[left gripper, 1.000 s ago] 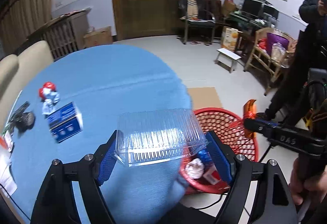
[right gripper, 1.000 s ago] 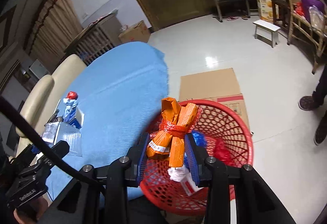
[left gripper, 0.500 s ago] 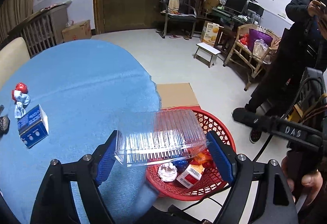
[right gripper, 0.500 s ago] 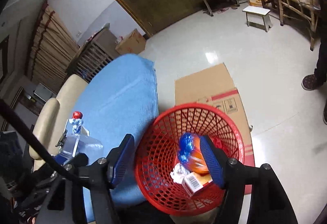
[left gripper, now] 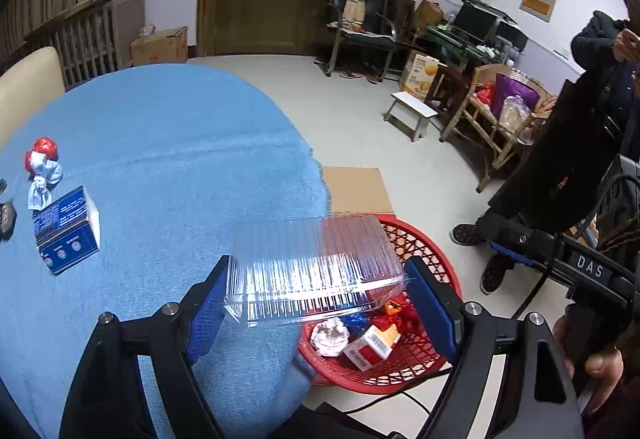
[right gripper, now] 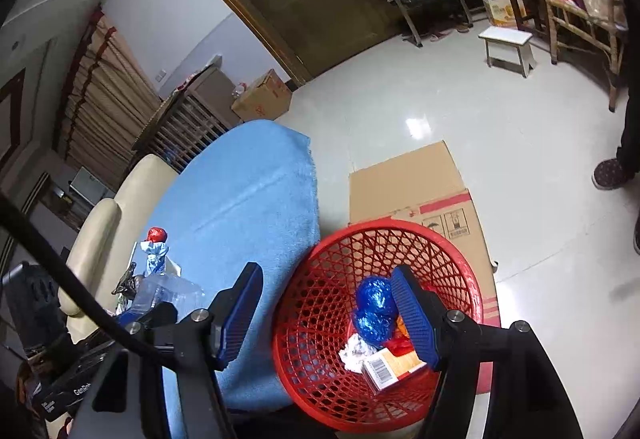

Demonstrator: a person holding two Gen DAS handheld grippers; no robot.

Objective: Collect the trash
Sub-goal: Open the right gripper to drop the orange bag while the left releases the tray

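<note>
Left gripper (left gripper: 316, 295): clamped on a clear ribbed plastic clamshell box (left gripper: 312, 271), held over the blue-clothed round table's (left gripper: 168, 159) edge, seemingly above the red mesh plastic basket (right gripper: 320, 279). Right gripper (right gripper: 326, 313): wide, empty, above that basket.

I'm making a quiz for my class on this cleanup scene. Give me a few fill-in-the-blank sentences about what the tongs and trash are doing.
1. The left tongs grip a clear ribbed plastic ____.
2. The round mesh basket holding the trash is coloured ____.
3. The right tongs hold ____.
4. The blue printed carton lies on the blue ____.

Missing words: container; red; nothing; tablecloth
</note>
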